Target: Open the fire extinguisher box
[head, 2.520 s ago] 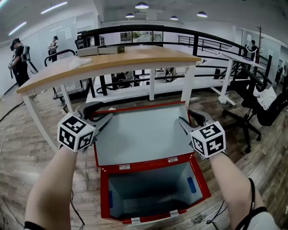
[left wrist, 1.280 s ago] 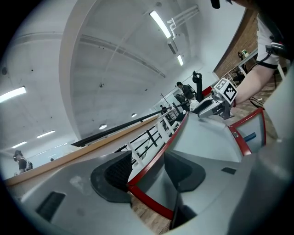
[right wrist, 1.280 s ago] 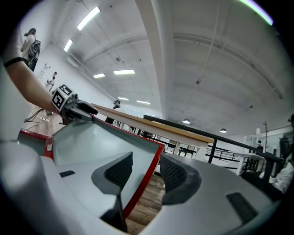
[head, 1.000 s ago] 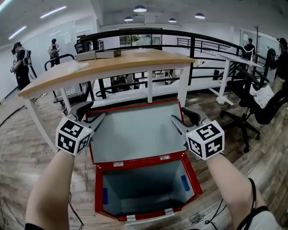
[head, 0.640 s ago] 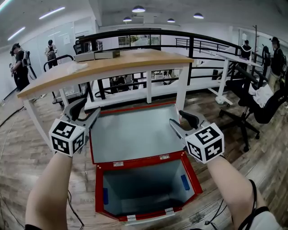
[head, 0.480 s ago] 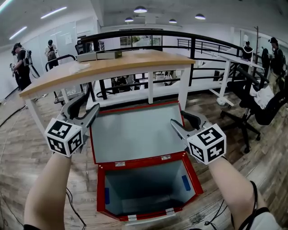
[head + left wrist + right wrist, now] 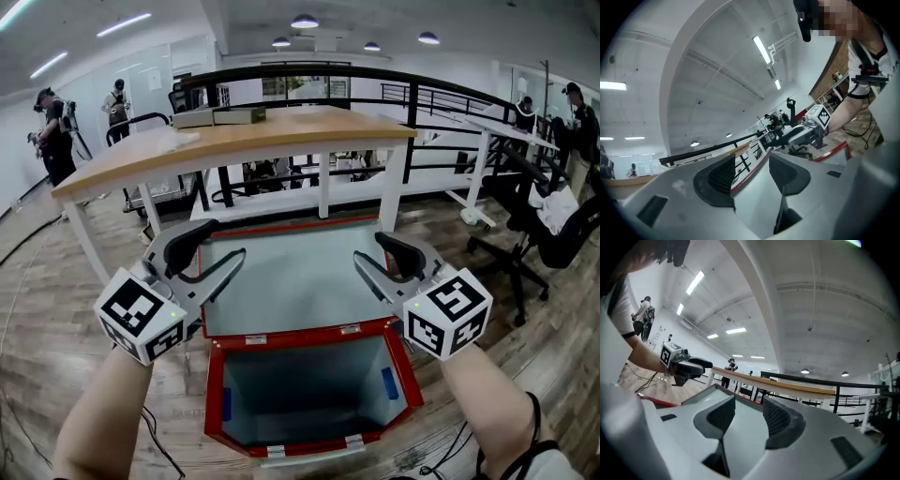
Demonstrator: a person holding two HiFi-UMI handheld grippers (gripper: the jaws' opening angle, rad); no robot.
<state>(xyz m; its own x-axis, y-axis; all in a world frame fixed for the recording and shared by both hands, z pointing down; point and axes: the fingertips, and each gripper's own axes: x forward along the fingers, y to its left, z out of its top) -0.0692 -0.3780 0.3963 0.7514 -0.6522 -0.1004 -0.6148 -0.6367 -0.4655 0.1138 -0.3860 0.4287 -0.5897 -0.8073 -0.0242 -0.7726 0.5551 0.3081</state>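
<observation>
The box (image 7: 215, 394) stands on the floor before the table (image 7: 234, 141), its lid (image 7: 291, 281) swung back, so the opening looks done. The left gripper (image 7: 221, 246) and right gripper (image 7: 369, 248) flank the lid with jaws apart and empty, probably because it rests back unaided.

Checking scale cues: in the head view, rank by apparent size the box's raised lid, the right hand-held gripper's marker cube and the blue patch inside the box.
1. raised lid
2. right marker cube, enlarged by nearness
3. blue patch
</observation>
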